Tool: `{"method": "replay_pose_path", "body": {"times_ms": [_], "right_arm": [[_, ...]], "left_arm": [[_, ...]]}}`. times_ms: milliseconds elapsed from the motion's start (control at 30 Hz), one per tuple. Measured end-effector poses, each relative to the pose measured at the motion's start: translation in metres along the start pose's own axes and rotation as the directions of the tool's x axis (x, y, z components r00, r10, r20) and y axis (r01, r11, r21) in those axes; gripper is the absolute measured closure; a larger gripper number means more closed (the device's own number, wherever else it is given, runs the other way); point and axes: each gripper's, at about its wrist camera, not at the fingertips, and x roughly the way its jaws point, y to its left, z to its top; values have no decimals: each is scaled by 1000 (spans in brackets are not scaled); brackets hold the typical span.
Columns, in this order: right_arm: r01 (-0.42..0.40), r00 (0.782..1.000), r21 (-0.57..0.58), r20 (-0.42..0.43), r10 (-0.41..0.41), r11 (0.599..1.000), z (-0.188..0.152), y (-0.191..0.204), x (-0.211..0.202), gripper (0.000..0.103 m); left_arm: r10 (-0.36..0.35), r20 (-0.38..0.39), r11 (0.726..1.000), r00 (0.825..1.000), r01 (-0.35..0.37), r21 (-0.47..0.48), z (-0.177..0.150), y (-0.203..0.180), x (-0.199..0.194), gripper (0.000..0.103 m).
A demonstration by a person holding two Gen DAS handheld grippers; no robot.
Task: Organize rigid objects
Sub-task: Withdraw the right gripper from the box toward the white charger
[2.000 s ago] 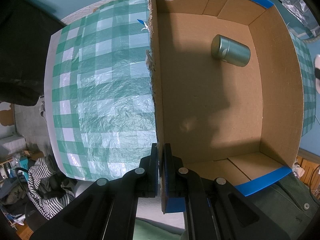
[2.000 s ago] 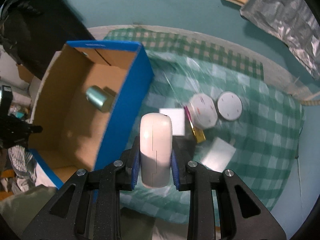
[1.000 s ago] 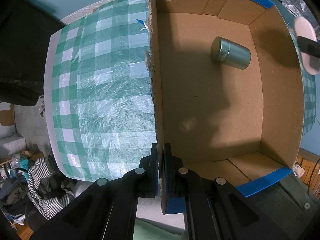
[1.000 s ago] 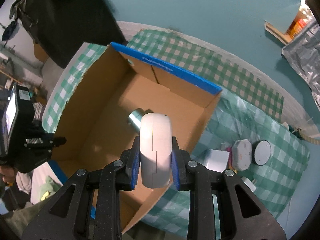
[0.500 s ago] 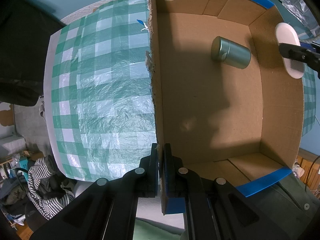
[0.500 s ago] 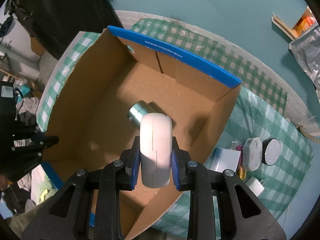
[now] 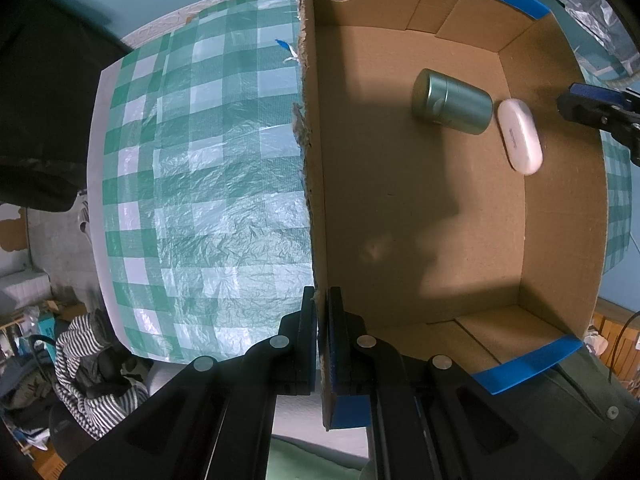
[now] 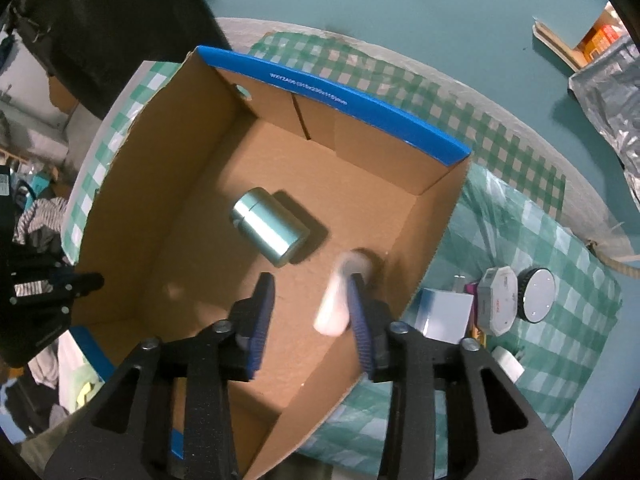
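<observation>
Cardboard, torn along its top edge, sat pinched between the fully closed left gripper (image 7: 322, 334), apparently steadying the brown blue-rimmed box (image 7: 560, 208); a white oval plastic case (image 7: 520, 136) lay just beside the green metal tin (image 7: 452, 102). From the right wrist, the right gripper (image 8: 312, 320) had just been opening, jaws apart, the blurred case dropping clear; open floor remained toward the left wall.

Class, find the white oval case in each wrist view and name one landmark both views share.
Left wrist: white oval case at upper right, inside the cardboard box.
Right wrist: case, blurred, low centre, beside one finger of the right gripper.
Shared landmark: green tin.
</observation>
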Motion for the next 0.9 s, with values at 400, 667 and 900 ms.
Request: {"method": "replay_pose_path", "body": {"times_ms": [400,667,900], "right_arm": [[-2,999,31,51,1,1000,-8,-6,-26,48],[-5,996,103,87,-4,995,-18,-25,-49,48],[8,995,171,100,-25,985,-32,-48,-61,48]], "left_arm": [[7,-2,1000,1000,-7,5,1,0,1,98],[11,-2,1000,1000,-11,8,0,-1,1,98],[11,-1,1000,1000,-11,8,0,-1,1,98]]}}
